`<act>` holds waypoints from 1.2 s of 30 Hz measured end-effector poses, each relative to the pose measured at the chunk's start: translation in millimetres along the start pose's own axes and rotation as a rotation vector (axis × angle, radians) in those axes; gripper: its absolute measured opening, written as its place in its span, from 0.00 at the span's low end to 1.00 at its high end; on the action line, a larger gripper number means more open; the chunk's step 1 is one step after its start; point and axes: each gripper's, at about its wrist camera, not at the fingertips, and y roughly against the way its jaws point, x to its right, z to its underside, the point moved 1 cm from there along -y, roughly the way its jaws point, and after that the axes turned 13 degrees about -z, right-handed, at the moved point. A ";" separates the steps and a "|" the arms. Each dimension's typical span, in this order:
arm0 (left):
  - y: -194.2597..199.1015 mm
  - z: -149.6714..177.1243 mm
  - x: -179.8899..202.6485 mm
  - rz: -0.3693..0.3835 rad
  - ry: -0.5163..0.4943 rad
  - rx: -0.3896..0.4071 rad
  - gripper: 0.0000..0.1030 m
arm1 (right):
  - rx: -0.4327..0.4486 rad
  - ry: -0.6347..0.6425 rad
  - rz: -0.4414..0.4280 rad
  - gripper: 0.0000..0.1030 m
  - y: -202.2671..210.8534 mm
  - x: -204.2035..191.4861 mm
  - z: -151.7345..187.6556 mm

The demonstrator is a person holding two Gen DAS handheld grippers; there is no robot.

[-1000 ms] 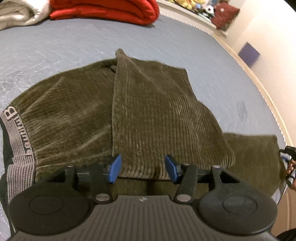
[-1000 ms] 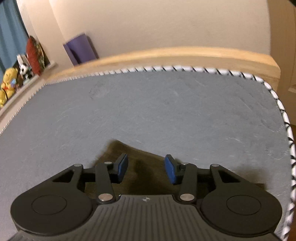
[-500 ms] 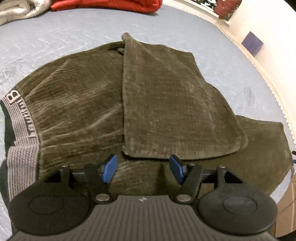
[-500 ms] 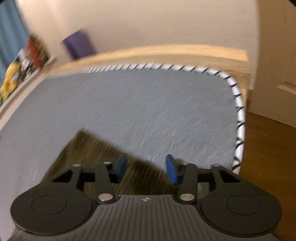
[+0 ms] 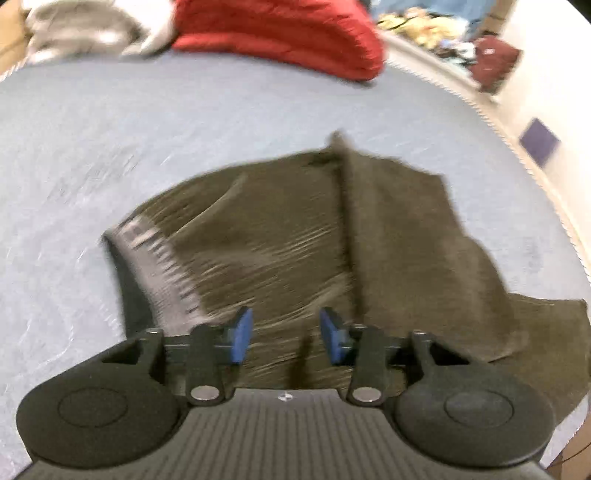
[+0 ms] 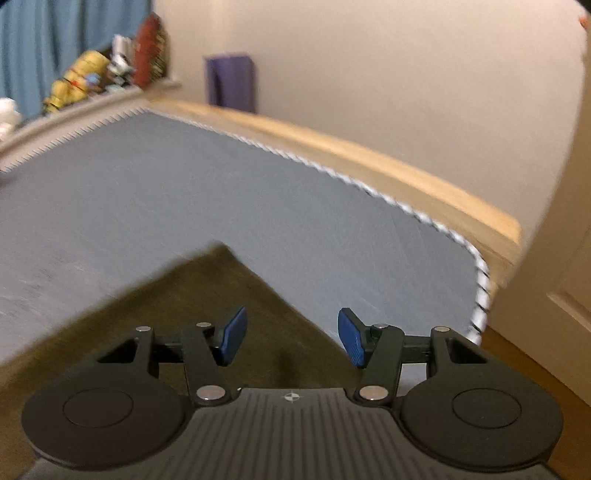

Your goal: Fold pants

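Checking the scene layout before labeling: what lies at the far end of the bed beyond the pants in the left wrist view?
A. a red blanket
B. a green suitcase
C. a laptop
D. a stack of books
A: a bulky red blanket lies on the bed beyond the pants.

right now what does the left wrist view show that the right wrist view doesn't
Only the left wrist view shows the waistband, the folded-over leg, a red blanket and the left gripper, its jaws closing with nothing pinched between them. Only the right wrist view shows the wooden bed frame, a door and the right gripper, open. Both show the pants and the grey mattress.
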 end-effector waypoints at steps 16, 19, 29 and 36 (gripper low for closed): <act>-67.2 -7.9 -10.5 -0.181 -0.135 0.047 0.02 | 0.063 0.112 -0.615 0.55 70.5 -240.4 -16.5; -57.6 -32.5 -36.4 -0.109 0.089 -0.010 0.16 | -0.005 0.157 -0.680 0.55 75.8 -278.2 -2.3; -84.1 -70.0 -111.4 -0.066 0.391 -0.042 0.52 | -0.176 0.252 -0.729 0.60 33.4 -349.5 33.3; -86.3 -75.6 -108.1 -0.201 0.374 -0.069 0.61 | -0.261 0.261 -0.739 0.60 9.2 -373.6 56.1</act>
